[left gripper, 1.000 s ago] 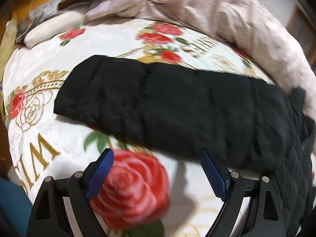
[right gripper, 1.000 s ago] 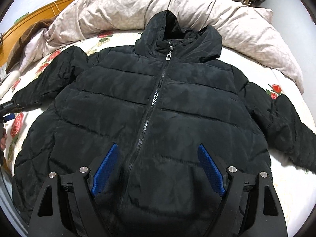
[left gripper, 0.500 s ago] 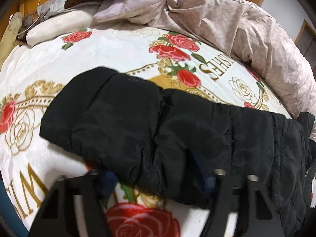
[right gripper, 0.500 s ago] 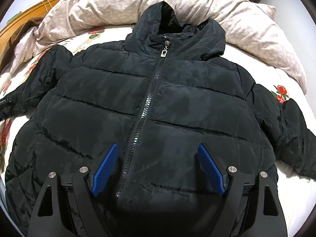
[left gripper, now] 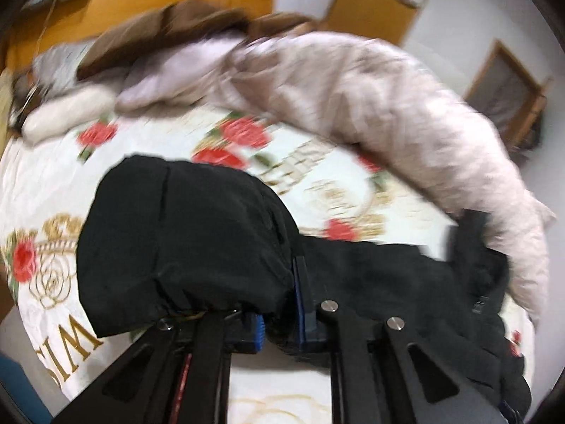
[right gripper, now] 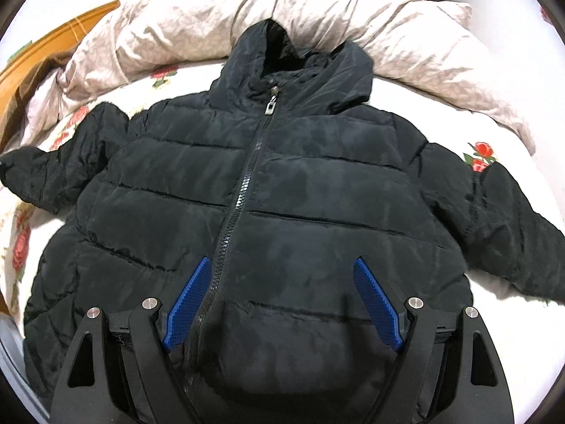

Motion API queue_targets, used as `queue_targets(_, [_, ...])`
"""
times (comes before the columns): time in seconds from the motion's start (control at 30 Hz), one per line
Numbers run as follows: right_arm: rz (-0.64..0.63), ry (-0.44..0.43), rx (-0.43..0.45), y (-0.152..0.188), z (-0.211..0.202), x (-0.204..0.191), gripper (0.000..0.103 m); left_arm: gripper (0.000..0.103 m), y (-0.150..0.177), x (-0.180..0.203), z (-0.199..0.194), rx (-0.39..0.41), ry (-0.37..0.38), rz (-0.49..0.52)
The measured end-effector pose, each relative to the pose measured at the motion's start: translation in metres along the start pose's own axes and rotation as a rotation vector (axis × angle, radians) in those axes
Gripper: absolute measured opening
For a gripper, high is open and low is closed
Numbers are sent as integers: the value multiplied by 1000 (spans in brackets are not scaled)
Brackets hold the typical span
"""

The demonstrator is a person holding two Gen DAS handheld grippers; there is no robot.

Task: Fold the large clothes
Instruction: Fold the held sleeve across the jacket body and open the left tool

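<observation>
Puffer jacket (right gripper: 268, 205) lies zipped, front up, across the rose-print bedspread (right gripper: 441, 130). Nearest me, my left gripper (left gripper: 279, 318) has just closed narrow on the sleeve cuff (left gripper: 183, 240), which a second ago lay flat and untouched, so I judge the sleeve fold begins. My right gripper (right gripper: 282, 304) hovers wide over the hem. Beyond, the beige duvet (right gripper: 406, 35).

The left tool (left gripper: 279, 321), open above the bed a second ago, now pinches the jacket's sleeve (left gripper: 183, 240), whose cuff end is lifted and bunched.
</observation>
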State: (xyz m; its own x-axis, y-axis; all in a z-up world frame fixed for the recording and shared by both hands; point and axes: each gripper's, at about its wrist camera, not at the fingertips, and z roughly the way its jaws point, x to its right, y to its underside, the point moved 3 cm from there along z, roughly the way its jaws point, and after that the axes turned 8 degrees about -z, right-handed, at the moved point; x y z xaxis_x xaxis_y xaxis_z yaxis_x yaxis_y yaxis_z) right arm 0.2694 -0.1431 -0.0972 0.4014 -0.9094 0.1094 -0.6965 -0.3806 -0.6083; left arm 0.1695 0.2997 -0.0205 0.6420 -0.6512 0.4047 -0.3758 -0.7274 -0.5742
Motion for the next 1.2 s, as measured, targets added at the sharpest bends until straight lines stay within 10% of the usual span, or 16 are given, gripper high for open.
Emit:
queue_targets(0.37, [97,7,80,18,-52,47,82,12,33,171,-57,-77,303,264])
queue_targets(0.87, [253,45,30,61,-39,123,82,13,207,330,46,-391,463,513])
queue_targets(0.93, [265,49,19,65,-33,129,82,25,225,339,64,-445,470,523])
queue_targets(1.0, [277,49,12,66,-29,133,82,62,238,343,76,-485,471,514])
queue_targets(1.2, [299,46,32,60,-30,138,82,82,233,346,60,-522,567,471])
